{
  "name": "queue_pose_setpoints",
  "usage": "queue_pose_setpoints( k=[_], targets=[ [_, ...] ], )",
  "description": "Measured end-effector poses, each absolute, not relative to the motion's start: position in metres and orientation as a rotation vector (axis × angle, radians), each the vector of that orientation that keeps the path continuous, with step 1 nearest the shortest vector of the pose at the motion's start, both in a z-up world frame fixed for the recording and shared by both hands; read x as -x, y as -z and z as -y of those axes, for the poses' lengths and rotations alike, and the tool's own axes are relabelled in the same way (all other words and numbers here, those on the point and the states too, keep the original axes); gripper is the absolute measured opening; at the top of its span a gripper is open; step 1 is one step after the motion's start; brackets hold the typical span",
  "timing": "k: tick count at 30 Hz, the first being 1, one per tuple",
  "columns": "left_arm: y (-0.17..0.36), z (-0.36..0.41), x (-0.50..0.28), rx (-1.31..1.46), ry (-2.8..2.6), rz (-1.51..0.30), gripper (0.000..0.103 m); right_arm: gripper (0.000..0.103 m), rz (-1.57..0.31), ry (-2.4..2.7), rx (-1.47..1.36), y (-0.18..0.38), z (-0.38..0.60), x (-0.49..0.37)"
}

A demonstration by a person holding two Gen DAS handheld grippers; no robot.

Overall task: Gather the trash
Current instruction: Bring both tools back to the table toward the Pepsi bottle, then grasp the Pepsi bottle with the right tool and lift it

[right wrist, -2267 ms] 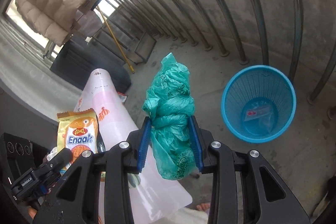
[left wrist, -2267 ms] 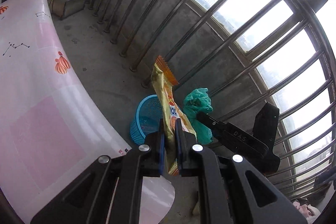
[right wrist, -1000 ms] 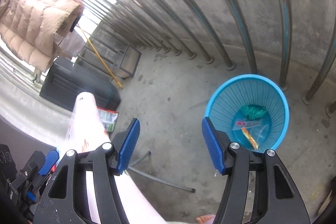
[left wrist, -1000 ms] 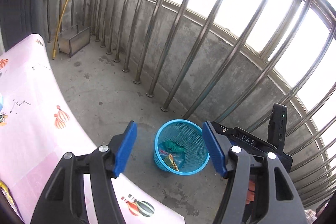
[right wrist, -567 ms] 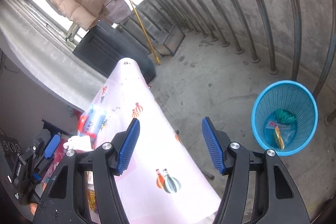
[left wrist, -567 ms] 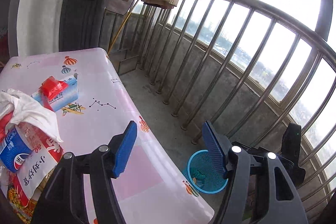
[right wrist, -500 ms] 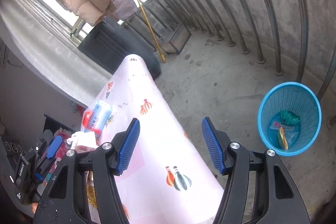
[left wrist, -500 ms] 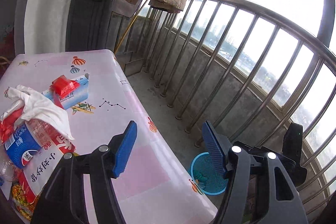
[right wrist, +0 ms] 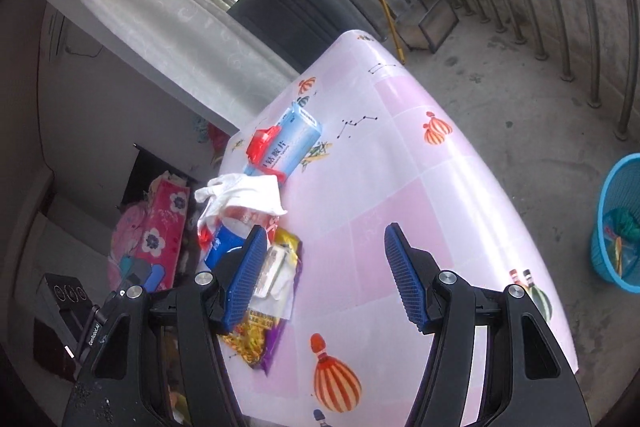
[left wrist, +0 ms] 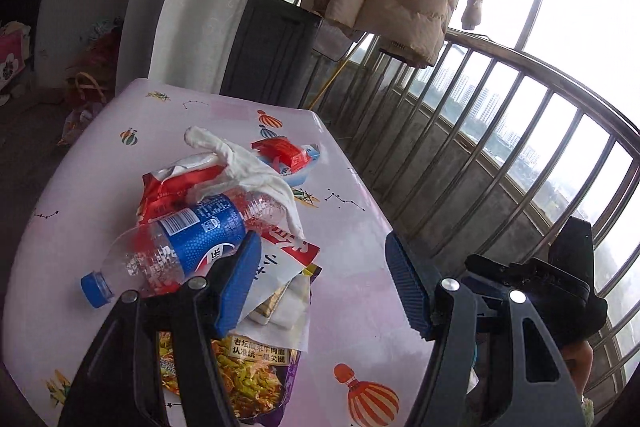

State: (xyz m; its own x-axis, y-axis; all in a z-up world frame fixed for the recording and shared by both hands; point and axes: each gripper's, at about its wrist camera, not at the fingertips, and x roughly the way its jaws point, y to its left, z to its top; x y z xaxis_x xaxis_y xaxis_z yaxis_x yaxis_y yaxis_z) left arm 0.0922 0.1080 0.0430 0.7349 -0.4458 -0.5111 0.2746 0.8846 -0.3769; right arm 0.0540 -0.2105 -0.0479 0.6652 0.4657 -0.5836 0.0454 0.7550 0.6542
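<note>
Both grippers — left gripper, right gripper — are hovering wide-fingered and empty over the tabletop; a plastic bottle is lying, apparently, atop wrappers.

Both wrist views look down along their tongs, near, sharing the pink table

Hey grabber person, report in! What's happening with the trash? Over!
Left gripper open, right gripper open, both empty. Trash pile waiting on table. Blue bin on floor. Nothing blocking.
</note>
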Motion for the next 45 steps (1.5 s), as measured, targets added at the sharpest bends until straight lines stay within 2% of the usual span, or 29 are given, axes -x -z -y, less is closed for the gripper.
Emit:
queue_pose_setpoints(
  k=[8,11,18,22,28,45],
  targets=[
    [-0.031,-0.198,-0.096,0.341,0.259,-0.618,0.062,0.059,-0.933,-0.484,-0.706,0.058,0.118,-0.098],
    [-0.021,-0.229,-0.109,0.38,0.196,-0.636,0.055,0.059,-0.983,-0.531,-0.703,0.065,0.083,-0.115],
    [0.02,-0.267,-0.155,0.473,0.147,-0.783,0.029,0.059,-1.093,-0.556,-0.718,0.088,0.033,-0.148],
    [0.041,-0.272,-0.172,0.517,0.178,-0.865,0.022,0.064,-1.118,-0.564,-0.725,0.093,0.015,-0.157],
    [0.048,-0.264,-0.171,0.523,0.248,-0.912,0.017,0.065,-1.141,-0.558,-0.734,0.095,0.01,-0.156],
    [0.037,-0.227,-0.147,0.591,0.483,-0.937,0.018,0.065,-1.161,-0.507,-0.742,0.095,0.01,-0.157]
  ],
)
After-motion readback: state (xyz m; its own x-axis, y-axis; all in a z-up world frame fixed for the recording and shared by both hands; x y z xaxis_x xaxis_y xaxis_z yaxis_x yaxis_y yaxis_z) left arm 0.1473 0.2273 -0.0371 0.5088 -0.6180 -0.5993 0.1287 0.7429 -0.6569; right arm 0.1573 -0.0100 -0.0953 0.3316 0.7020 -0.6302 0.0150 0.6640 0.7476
